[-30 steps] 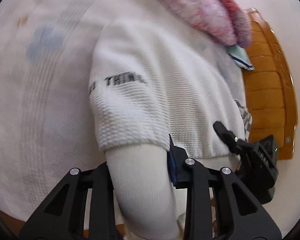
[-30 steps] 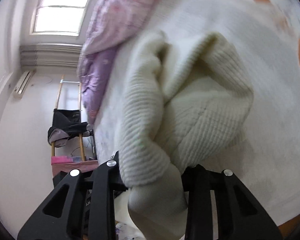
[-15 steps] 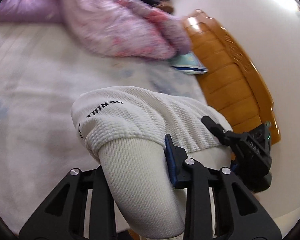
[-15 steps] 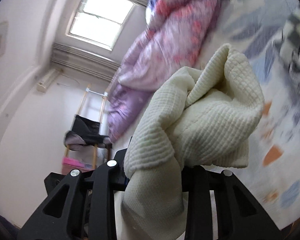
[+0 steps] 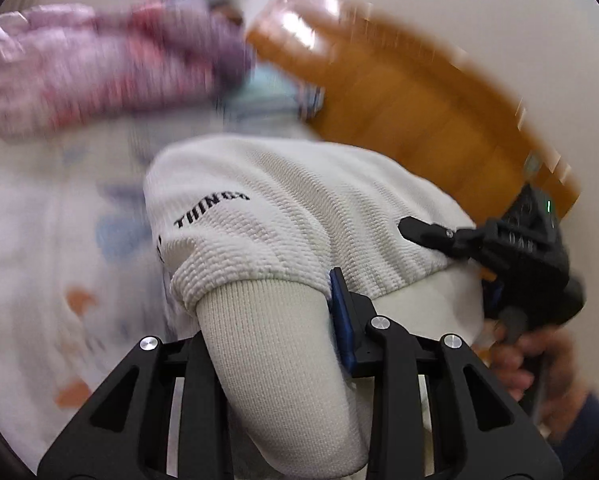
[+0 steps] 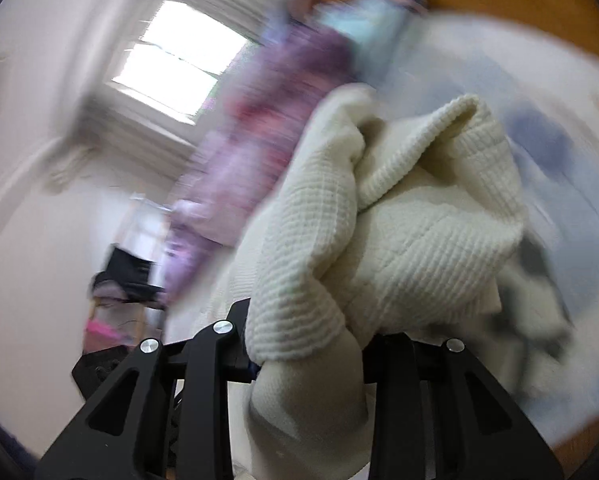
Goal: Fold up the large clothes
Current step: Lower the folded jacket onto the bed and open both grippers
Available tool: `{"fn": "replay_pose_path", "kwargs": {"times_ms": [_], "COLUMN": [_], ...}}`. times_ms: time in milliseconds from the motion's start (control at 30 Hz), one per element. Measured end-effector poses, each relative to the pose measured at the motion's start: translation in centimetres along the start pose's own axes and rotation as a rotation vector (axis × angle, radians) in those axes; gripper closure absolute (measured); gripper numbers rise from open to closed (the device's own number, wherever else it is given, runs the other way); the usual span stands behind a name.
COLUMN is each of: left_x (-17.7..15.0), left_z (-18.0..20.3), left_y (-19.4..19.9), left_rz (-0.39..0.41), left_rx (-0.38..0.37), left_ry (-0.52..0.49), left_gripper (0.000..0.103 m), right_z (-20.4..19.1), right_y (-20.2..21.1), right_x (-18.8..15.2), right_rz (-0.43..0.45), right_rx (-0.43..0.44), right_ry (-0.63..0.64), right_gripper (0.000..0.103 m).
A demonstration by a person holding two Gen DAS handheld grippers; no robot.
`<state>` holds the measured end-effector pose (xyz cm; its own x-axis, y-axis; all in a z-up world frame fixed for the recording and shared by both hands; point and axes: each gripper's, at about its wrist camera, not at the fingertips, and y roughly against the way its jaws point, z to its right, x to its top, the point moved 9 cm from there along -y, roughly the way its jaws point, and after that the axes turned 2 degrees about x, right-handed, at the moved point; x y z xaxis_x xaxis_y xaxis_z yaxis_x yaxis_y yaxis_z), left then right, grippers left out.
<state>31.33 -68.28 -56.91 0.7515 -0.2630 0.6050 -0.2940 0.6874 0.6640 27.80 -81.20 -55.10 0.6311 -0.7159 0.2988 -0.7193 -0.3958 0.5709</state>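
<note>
**Both grippers clamped on the white sweater**

The left gripper (image 5: 275,344) pinches the ribbed cuff of the white sweater (image 5: 299,216), centre frame. The right gripper (image 6: 311,356) grips a bunched fold of the same knit, lower centre. The pink quilt (image 5: 99,68) and orange headboard (image 5: 419,104) blur across the top.

The left gripper (image 5: 273,344) is squeezed tight on the sweater's cuff (image 5: 283,368). The right gripper (image 6: 311,356) pinches another cuff (image 6: 307,408) the same way — it shows in the left view too, off to the right, with the person's hand (image 5: 527,364) wrapped round its handle.
</note>
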Motion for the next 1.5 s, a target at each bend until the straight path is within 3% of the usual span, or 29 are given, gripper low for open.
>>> {"fn": "replay_pose_path", "kwargs": {"times_ms": [33, 133, 233, 300, 400, 467, 600, 700, 767, 833, 900, 967, 1033, 1167, 1300, 1467, 1500], "left_x": [-2.1, -6.6, -8.1, -8.2, -7.3, -6.3, -4.1, -2.8, -4.1, -5.8, -6.9, -7.8, -8.5, -9.9, -9.0, -7.5, -7.2], "left_z": [0.1, -0.5, -2.1, -3.1, -4.2, -4.8, -7.2, -7.8, -8.2, -8.3, -8.7, -8.9, -8.9, -9.0, -9.2, -10.4, -11.1], "left_y": [-2.2, -4.5, -4.5, -4.3, -2.3, -0.9, 0.0, -1.0, -1.7, -2.0, -1.8, -1.6, -1.4, -2.4, -1.7, 1.7, 2.8], "left_rz": [-0.073, -0.17, -0.19, -0.208, -0.168, -0.122, -0.082, -0.098, -0.155, -0.19, -0.184, -0.186, -0.19, -0.24, -0.24, -0.223, -0.232], "left_rx": [0.02, 0.066, 0.104, 0.124, 0.159, 0.199, 0.212, 0.247, 0.276, 0.288, 0.289, 0.293, 0.308, 0.292, 0.289, 0.308, 0.347], "left_ry": [0.008, 0.046, 0.113, 0.158, 0.183, 0.178, 0.298, 0.243, 0.22, 0.224, 0.25, 0.26, 0.232, 0.22, 0.251, 0.29, 0.288], "left_gripper": [0.072, 0.068, 0.052, 0.034, 0.027, 0.022, 0.021, 0.021, 0.021, 0.022, 0.022, 0.022, 0.022, 0.02, 0.018, 0.013, 0.013], "right_z": [3.9, 9.0, 10.4, 10.6, 10.7, 9.9, 8.8, 6.8, 5.4, 3.6, 3.2, 3.9, 6.9, 10.1, 9.3, 4.9, 3.6], "right_y": [-1.0, -1.7, -1.5, -1.0, 0.5, 1.2, 3.4, 5.0, 5.2, 3.7, 1.1, -1.8, -3.7, -4.6, -4.2, -3.9, -4.0], "right_x": [-1.4, -4.3, -6.1, -6.5, -6.7, -6.3, -6.5, -4.9, -4.0, -3.6, -3.9, -4.7, -5.2, -4.7, -4.8, -5.8, -6.4], "right_rz": [-0.061, -0.127, -0.139, -0.147, -0.15, -0.164, -0.188, -0.157, -0.129, -0.147, -0.206, -0.288, -0.353, -0.366, -0.355, -0.308, -0.302], "right_rx": [-0.067, -0.109, -0.124, -0.153, -0.194, -0.267, -0.383, -0.515, -0.557, -0.501, -0.463, -0.48, -0.577, -0.554, -0.626, -0.613, -0.601], "right_ry": [-0.066, -0.158, -0.16, -0.15, -0.138, -0.076, 0.019, 0.132, 0.217, 0.282, 0.323, 0.396, 0.44, 0.346, 0.398, 0.4, 0.409], "right_gripper": [0.075, 0.069, 0.055, 0.054, 0.052, 0.049, 0.049, 0.049, 0.051, 0.072, 0.087, 0.09, 0.103, 0.103, 0.102, 0.088, 0.076]}}
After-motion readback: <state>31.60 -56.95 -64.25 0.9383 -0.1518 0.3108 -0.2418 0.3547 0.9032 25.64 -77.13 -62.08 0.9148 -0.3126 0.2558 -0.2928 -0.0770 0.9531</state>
